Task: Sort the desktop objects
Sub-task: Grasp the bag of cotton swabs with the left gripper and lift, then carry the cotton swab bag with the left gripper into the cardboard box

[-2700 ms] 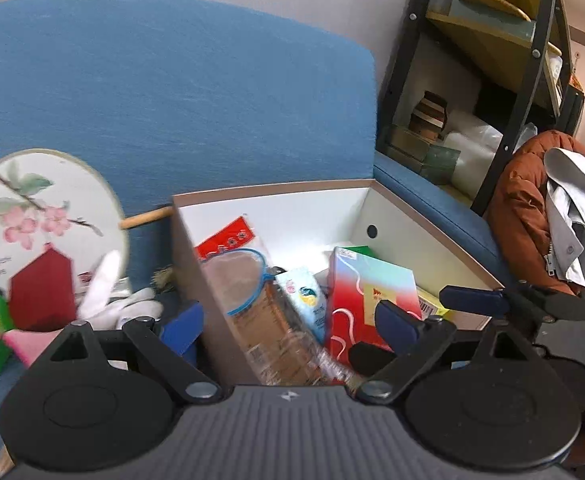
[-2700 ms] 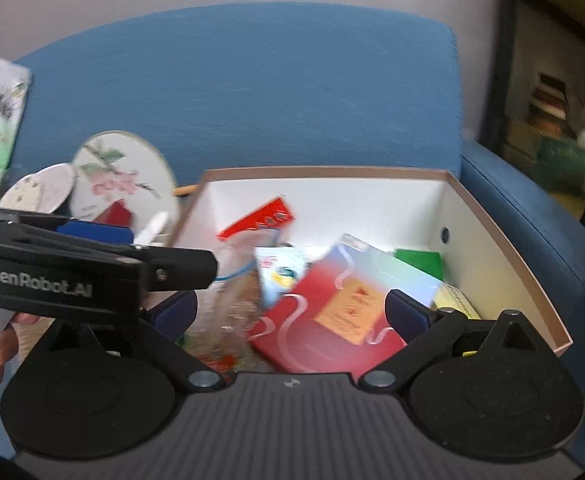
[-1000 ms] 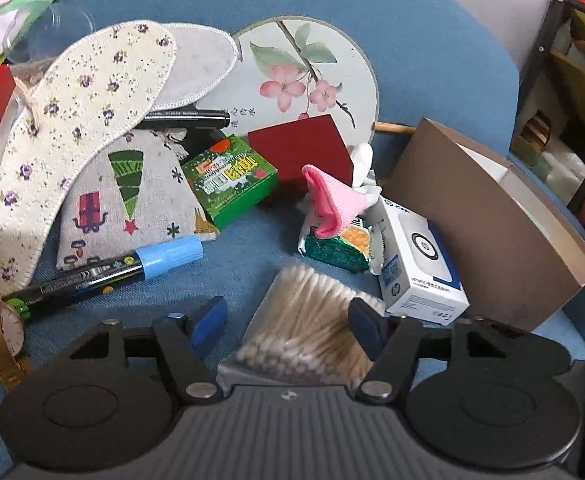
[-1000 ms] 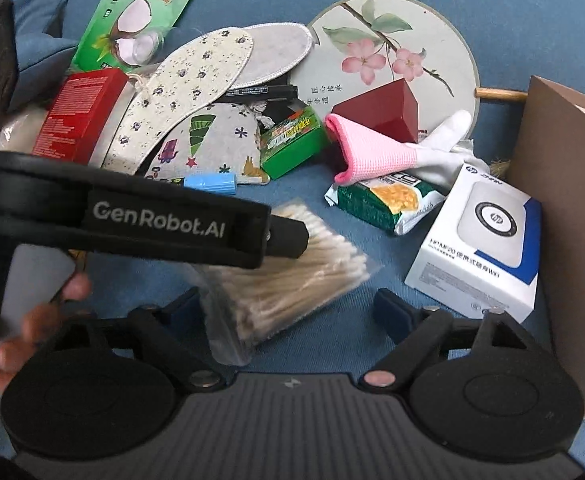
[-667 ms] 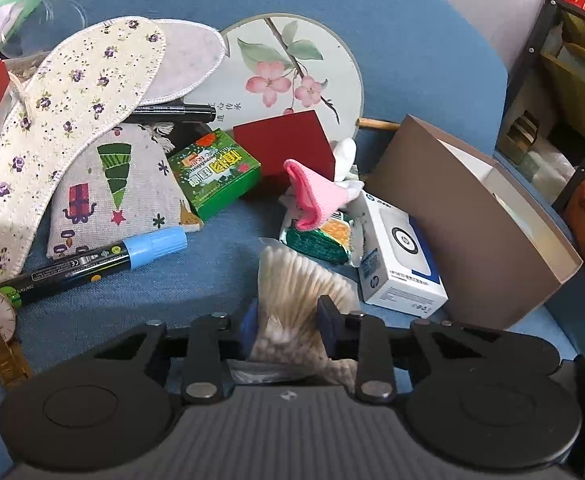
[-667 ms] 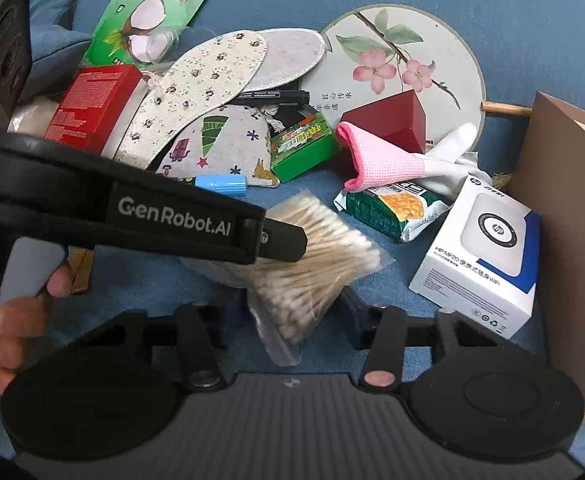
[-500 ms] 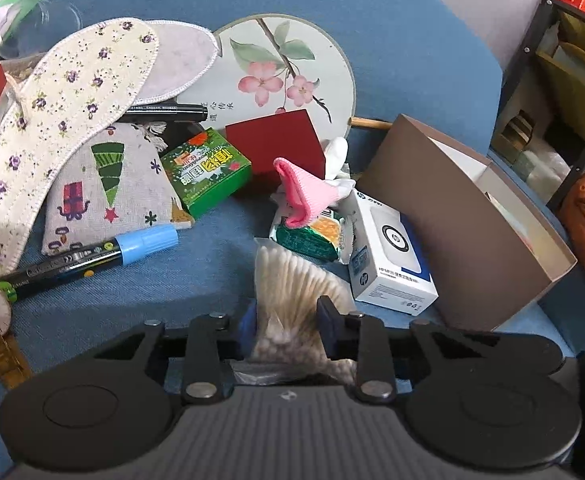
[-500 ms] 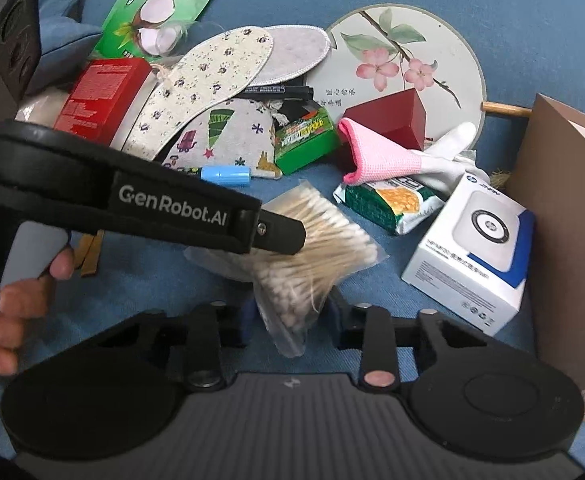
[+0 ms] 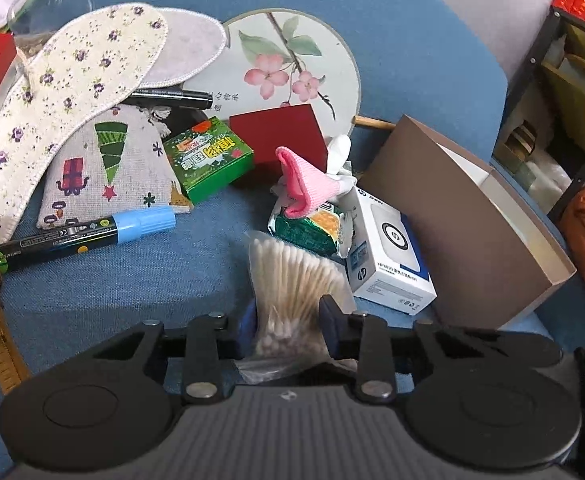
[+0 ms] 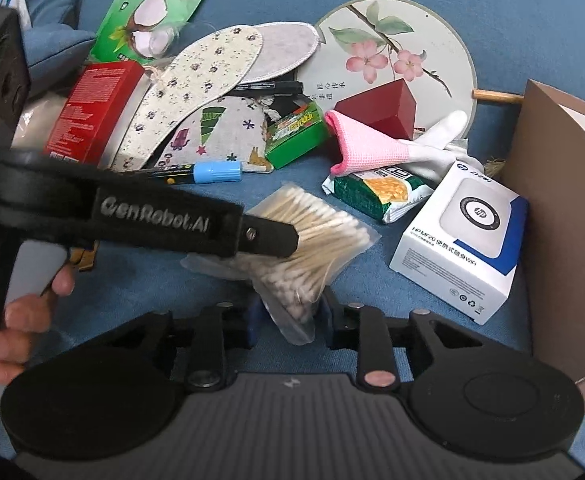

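A: What do the two grippers hold?
B: One clear bag of cotton swabs (image 9: 292, 280), bottom centre; left gripper (image 9: 288, 326) and right gripper (image 10: 290, 314) both pinch it.
A: Other counts?
B: Two floral fabric insoles (image 9: 72, 92), one white router box (image 10: 468, 240).

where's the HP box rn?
HP box lies on the blue cushion at right in both wrist views, against the brown cardboard box, beside the green snack packet.

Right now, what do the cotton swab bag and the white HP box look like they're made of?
Cotton swab bag: thin clear plastic film, glossy and crinkled, apparently wooden sticks showing through. White HP box: likely smooth printed cardboard, sharp folded edges, slight sheen.
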